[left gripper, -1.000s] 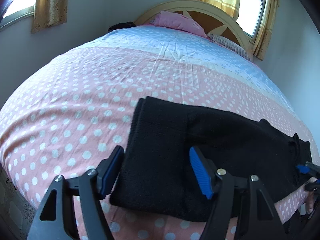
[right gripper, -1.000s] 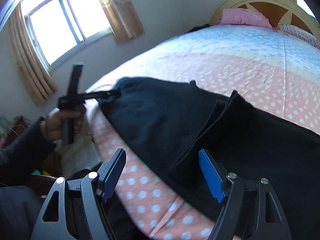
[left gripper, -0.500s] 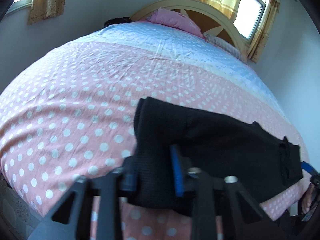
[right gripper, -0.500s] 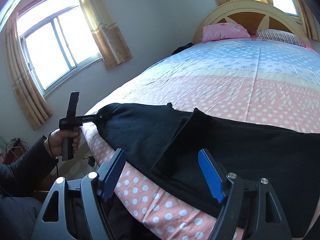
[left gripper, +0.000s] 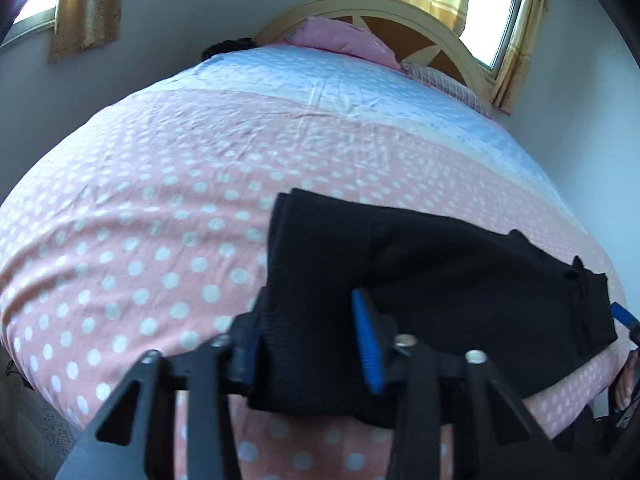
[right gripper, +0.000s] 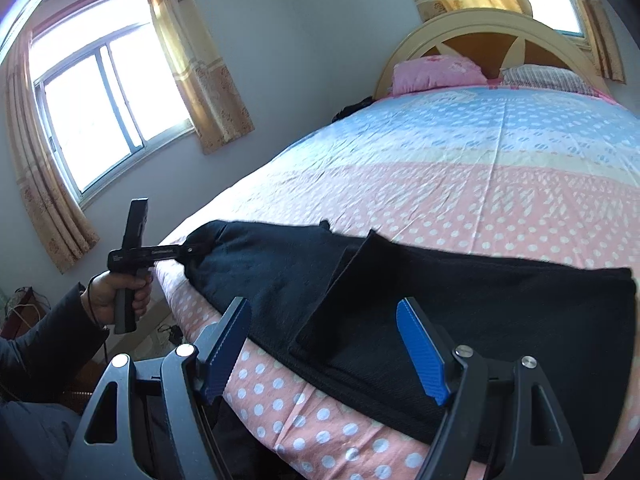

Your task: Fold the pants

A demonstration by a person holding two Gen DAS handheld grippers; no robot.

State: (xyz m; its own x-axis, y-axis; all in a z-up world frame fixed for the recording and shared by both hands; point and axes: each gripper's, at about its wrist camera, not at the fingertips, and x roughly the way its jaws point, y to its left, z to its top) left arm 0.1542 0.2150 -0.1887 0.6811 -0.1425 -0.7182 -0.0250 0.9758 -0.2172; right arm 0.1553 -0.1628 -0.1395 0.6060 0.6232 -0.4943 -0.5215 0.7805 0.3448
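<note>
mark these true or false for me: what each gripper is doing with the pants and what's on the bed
1. The left gripper is closed on one end of the black pants. True; its jaws have just been closing and fabric is pinched between them.
2. The right gripper is clamped on the pants. False; its jaws stand open, with nothing pressed between them.
3. The pants lie near the edge of a polka-dot bedsheet. True.
4. The pants are white. False; they are black.
5. A pink pillow sits by the headboard. True.
</note>
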